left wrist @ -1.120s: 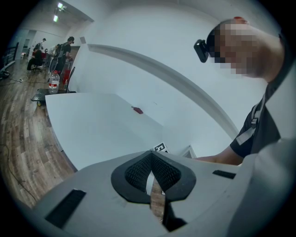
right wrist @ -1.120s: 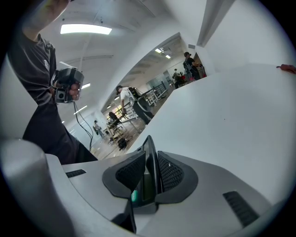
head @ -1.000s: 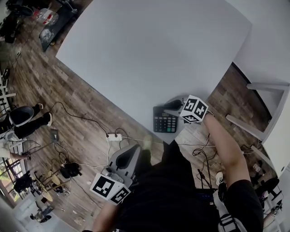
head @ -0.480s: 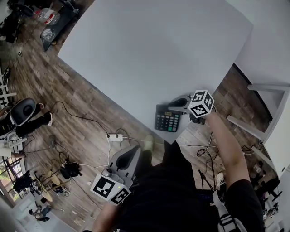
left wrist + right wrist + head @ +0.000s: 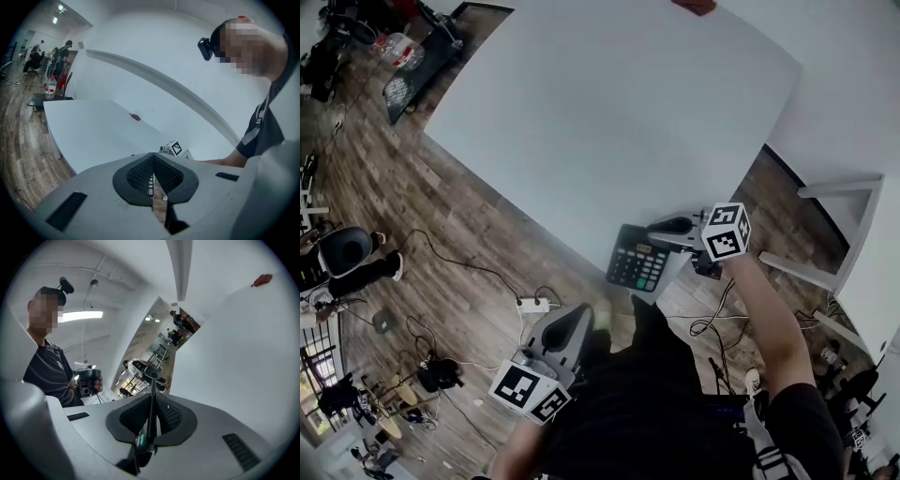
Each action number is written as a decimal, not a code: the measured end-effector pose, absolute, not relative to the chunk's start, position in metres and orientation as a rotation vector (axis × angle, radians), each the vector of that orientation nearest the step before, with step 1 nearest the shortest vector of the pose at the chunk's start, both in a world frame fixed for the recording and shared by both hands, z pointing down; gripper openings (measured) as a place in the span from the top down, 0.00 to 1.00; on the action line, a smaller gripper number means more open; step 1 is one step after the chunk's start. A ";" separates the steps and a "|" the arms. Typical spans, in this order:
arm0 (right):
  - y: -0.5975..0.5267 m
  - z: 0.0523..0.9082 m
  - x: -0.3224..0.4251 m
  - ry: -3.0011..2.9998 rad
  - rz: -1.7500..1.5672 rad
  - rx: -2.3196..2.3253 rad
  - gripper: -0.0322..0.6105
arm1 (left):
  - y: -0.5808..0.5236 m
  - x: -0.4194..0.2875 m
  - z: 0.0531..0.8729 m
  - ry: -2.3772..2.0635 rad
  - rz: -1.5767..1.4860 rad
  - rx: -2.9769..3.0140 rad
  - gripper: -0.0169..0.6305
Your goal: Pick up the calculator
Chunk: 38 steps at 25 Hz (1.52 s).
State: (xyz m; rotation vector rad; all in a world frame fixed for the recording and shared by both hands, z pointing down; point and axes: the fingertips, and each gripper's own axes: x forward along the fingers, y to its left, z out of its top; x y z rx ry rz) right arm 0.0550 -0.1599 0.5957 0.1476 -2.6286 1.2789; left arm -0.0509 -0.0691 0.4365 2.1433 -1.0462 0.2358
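Where the near edge of the white desk point(image 5: 609, 122) crosses the lower centre of the head view, the black calculator point(image 5: 639, 258) is held by the right gripper point(image 5: 662, 232). The keypad faces the camera, with green keys at its lower right corner. In that frame the calculator body overlaps both the desk edge and the wood floor point(image 5: 441, 206). It appears clear of the desk surface, but this view does not confirm it.

In the right gripper view the fingers are clenched on the calculator. It shows edge-on as a thin dark strip running up between the two ribbed pads, which press on both faces. A green key is visible low in the gap. The desk fills the right half of that view.

The left gripper point(image 5: 570, 323) sits at the lower centre-left of the head view, over the floor and well apart from the calculator. In the left gripper view its fingertips meet with nothing between them.

A small red object point(image 5: 694, 5) lies at the far end of the desk, at the top edge of the head view. A white power strip point(image 5: 533, 305) with cables lies on the floor, between the left gripper and the desk edge. The person's forearm point(image 5: 764, 314) runs from the right gripper toward the lower right.
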 end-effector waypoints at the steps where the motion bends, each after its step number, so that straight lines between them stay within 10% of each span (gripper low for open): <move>1: -0.156 0.586 0.054 -2.640 1.282 0.156 0.88 | -0.068 -0.053 0.434 -1.039 0.225 2.155 0.96; 38: 0.077 0.351 -0.017 -2.827 1.060 0.284 0.88 | 0.055 -0.110 0.353 -0.702 -0.035 2.533 0.96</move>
